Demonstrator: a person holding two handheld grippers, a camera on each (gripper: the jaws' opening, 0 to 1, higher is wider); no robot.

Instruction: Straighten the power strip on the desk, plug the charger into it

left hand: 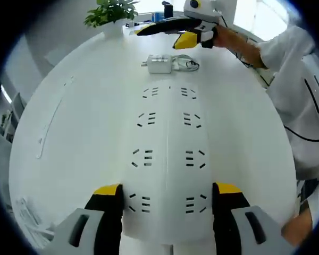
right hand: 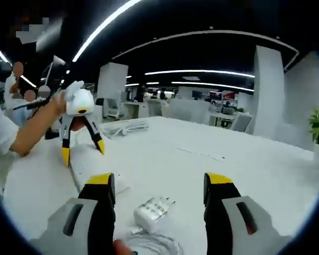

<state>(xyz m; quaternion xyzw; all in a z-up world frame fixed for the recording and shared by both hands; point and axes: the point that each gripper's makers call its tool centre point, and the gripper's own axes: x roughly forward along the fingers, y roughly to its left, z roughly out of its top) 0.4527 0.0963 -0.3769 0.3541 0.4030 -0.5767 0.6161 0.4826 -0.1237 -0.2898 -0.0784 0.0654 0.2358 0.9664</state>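
The left gripper [left hand: 167, 204] has its jaws spread wide to either side of the near end of the white power strip [left hand: 167, 154], which lies lengthwise on the bench [left hand: 80, 127], while the right gripper [right hand: 159, 199] hovers with jaws parted and empty above the white charger [right hand: 153, 211] and its coiled cable [right hand: 154, 245] just beyond the strip's far end. The likely slip, I judge, is the strip skidding or swinging on the smooth top if only one jaw bears on it, or the cable snagging as the charger is lifted. No brand or writing is legible.
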